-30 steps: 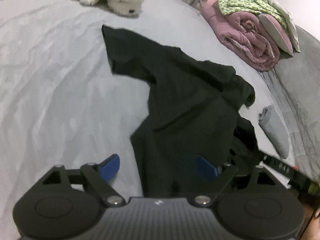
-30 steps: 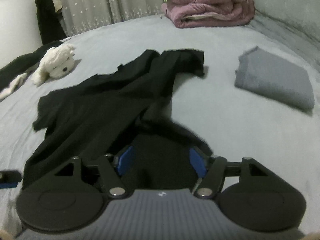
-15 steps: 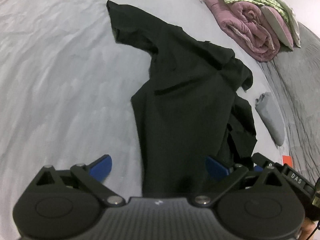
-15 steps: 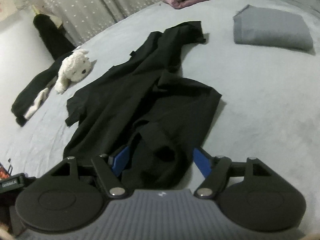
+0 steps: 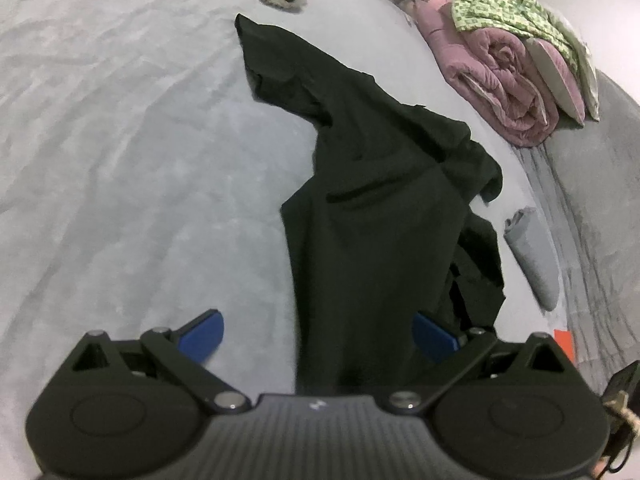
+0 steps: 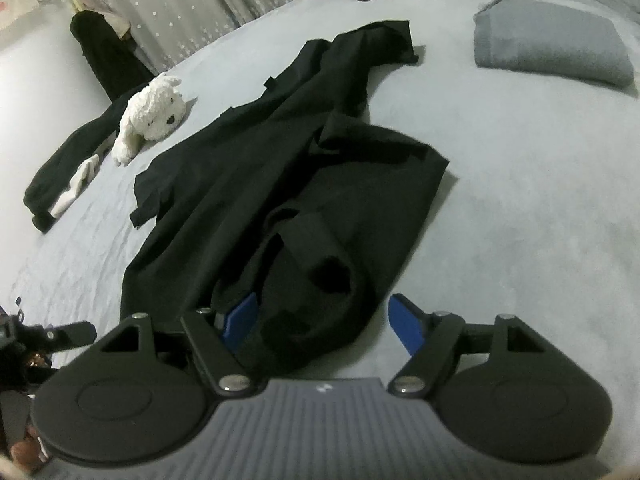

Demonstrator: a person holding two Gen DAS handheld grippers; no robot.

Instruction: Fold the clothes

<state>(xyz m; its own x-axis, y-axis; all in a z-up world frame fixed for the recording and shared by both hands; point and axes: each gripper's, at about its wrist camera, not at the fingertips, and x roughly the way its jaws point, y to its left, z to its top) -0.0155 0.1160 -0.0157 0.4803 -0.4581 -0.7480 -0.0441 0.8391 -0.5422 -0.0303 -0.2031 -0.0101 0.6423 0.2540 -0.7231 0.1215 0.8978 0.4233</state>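
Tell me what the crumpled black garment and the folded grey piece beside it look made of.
The crumpled black garment looks like a thin, matte knit, perhaps cotton jersey: it drapes limply and creases softly with no sheen. The folded grey piece seems a thicker, slightly fuzzy knit, holding a plump, rounded fold. Neither fibre can be confirmed from these views.

Left hand-held gripper (image 5: 318, 334): matte black body, ribbed grey centre panel with small white logo, two round black discs at sides, angled black linkage arms, silver screw heads at pivots, blue fingertips (image 5: 202, 334). Right hand-held gripper (image 6: 322, 322): same build, black linkages, silver screws, ribbed grey panel, white logo, round discs, blue fingertips (image 6: 406, 322).
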